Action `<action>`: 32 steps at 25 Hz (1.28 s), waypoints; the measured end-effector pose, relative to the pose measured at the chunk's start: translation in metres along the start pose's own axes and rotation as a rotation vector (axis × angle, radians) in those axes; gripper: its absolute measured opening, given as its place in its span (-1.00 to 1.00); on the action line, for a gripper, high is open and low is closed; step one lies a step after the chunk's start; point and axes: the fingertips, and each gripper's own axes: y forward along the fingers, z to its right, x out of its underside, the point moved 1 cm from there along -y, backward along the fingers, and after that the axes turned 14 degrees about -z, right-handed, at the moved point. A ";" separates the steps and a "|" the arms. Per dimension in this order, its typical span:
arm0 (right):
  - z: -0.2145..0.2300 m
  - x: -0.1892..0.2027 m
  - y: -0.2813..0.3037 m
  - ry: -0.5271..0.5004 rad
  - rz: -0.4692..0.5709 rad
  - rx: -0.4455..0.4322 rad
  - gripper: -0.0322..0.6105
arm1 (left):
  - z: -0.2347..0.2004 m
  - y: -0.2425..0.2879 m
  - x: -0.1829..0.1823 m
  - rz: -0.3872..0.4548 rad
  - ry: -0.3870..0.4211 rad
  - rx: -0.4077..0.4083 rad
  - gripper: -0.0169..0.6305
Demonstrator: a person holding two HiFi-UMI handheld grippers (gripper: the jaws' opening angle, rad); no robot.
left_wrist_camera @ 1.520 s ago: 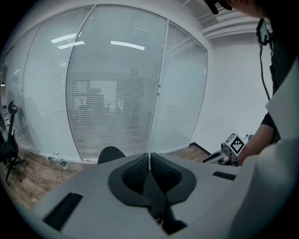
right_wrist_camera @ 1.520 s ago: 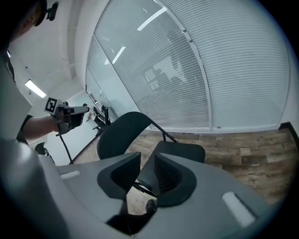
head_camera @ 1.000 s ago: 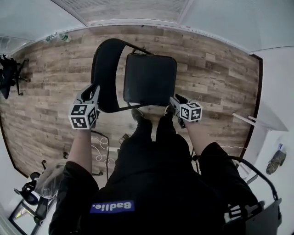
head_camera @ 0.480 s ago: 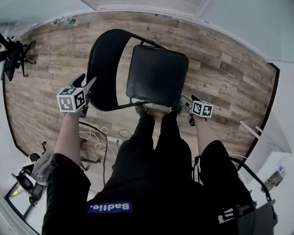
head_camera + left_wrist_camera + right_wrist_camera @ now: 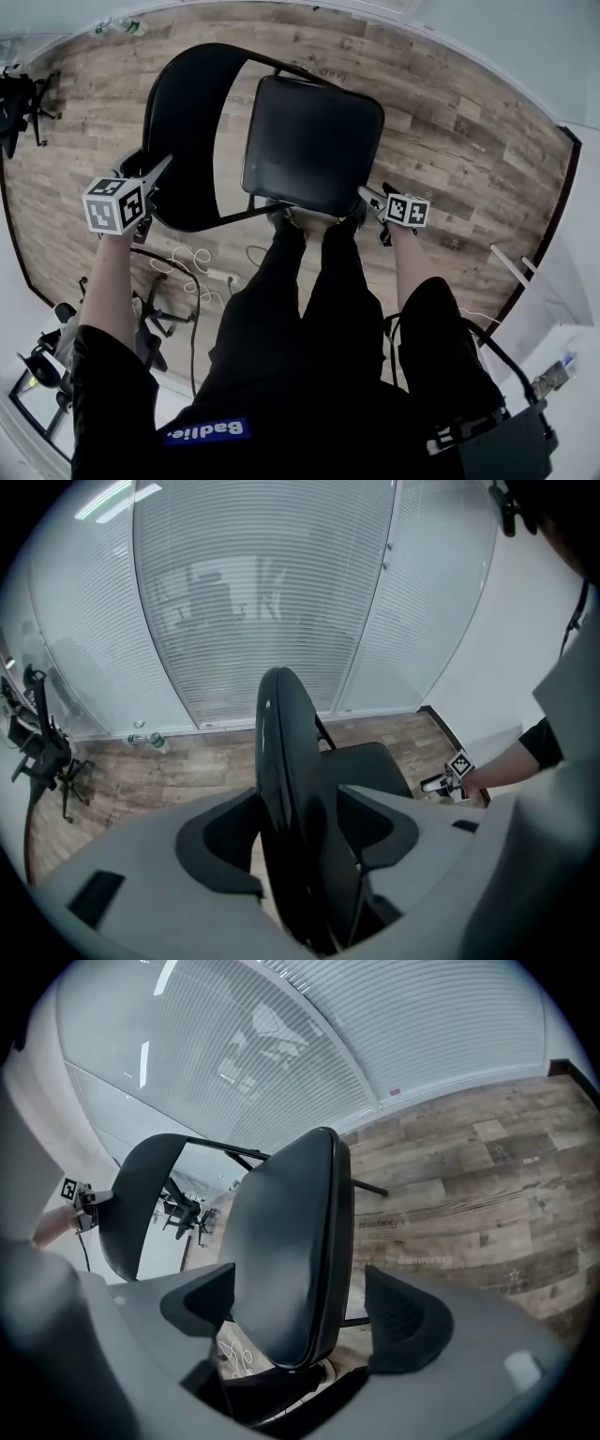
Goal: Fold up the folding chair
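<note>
The black folding chair (image 5: 281, 131) stood on the wood-plank floor (image 5: 450, 131), and it wasn't flat yet: from the head view there was a clear strip of floor showing between the curved backrest (image 5: 183, 122) and the square seat (image 5: 314, 141). The person's shoes (image 5: 283, 216) were tucked right at the chair's near edge, black trouser legs (image 5: 309, 309) running back from there.

The left gripper (image 5: 302, 834) sat astride the backrest's edge. Its jaws were spreading, with the backrest running up between the two pads. The left pad looked close to the backrest, though contact couldn't be made out. The right gripper (image 5: 306, 1312) was at the seat's near corner on the other side of the chair, and it was the same deal there. Its jaws were opening around the seat's edge, with a visible gap on the right pad's side.

Further out from the chair, white cables (image 5: 192, 262) trailed on the floor on its backrest side, near the person's left arm. Past the chair, a couple of bottles (image 5: 145, 738) stood at the foot of a glass wall with blinds (image 5: 262, 602), and a black stand (image 5: 42, 757) was off to the chair's left.
</note>
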 end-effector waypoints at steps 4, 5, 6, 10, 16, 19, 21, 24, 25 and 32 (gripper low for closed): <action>0.012 -0.015 0.023 0.015 0.024 -0.037 0.38 | 0.000 0.009 -0.002 0.003 0.013 -0.003 -0.21; 0.014 -0.018 0.028 0.017 0.031 -0.050 0.39 | 0.000 0.011 -0.002 0.005 0.014 -0.006 -0.21; 0.015 -0.021 0.033 0.018 0.037 -0.063 0.39 | 0.000 0.012 -0.001 0.007 0.014 -0.007 -0.21; 0.026 -0.031 0.049 0.023 0.058 -0.100 0.39 | 0.001 0.018 -0.001 0.019 0.014 0.001 -0.21; 0.036 -0.057 0.068 0.078 0.127 -0.184 0.39 | 0.001 0.024 -0.002 0.046 0.014 0.010 -0.21; 0.033 -0.071 0.081 0.094 0.145 -0.242 0.39 | -0.001 0.027 -0.003 0.052 -0.003 0.026 -0.21; 0.033 -0.077 0.089 0.123 0.161 -0.280 0.40 | 0.000 0.030 -0.005 0.059 -0.014 0.041 -0.21; 0.032 -0.073 0.102 0.118 0.147 -0.280 0.39 | -0.001 0.034 0.000 0.058 -0.027 0.038 -0.21; 0.031 -0.072 0.106 0.104 0.135 -0.271 0.39 | -0.003 0.035 0.003 0.050 -0.034 0.026 -0.21; 0.021 -0.067 0.108 0.110 0.098 -0.254 0.39 | -0.009 0.027 0.008 -0.015 -0.074 -0.006 -0.32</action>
